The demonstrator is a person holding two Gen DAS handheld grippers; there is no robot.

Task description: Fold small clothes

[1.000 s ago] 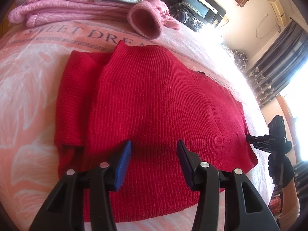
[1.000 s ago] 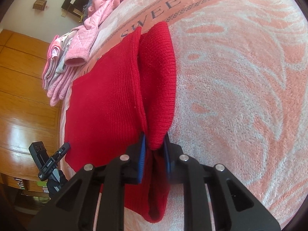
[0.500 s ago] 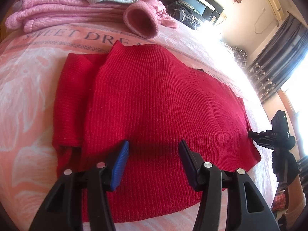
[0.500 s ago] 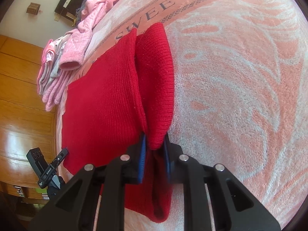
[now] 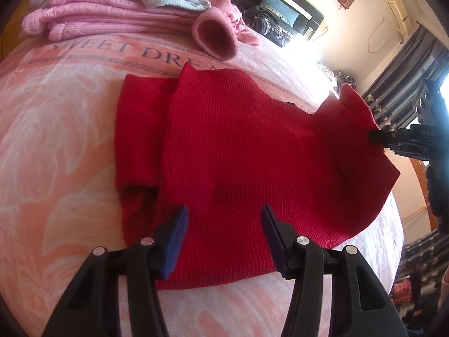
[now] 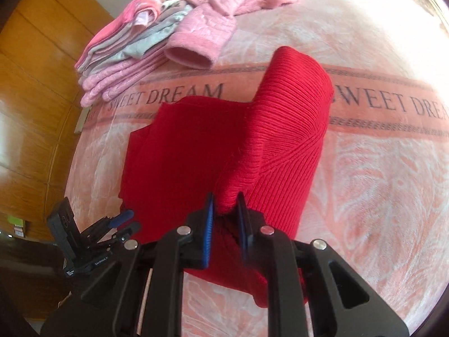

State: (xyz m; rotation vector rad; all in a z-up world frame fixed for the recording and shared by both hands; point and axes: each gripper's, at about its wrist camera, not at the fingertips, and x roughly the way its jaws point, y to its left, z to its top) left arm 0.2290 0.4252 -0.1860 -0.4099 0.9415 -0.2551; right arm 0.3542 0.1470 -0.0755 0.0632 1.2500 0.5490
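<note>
Red sweater [image 5: 238, 151] lies on the bed [image 6: 378, 182]; right gripper [image 6: 224, 207] pinches its side edge, raised for folding inward, while left gripper [image 5: 224, 224] hovers with fingers spread.

"SWEET DREAM", perhaps repeated, on blanket [image 6: 364, 56]

Both wrist views closely face red sweater [image 5: 238, 151].
</note>
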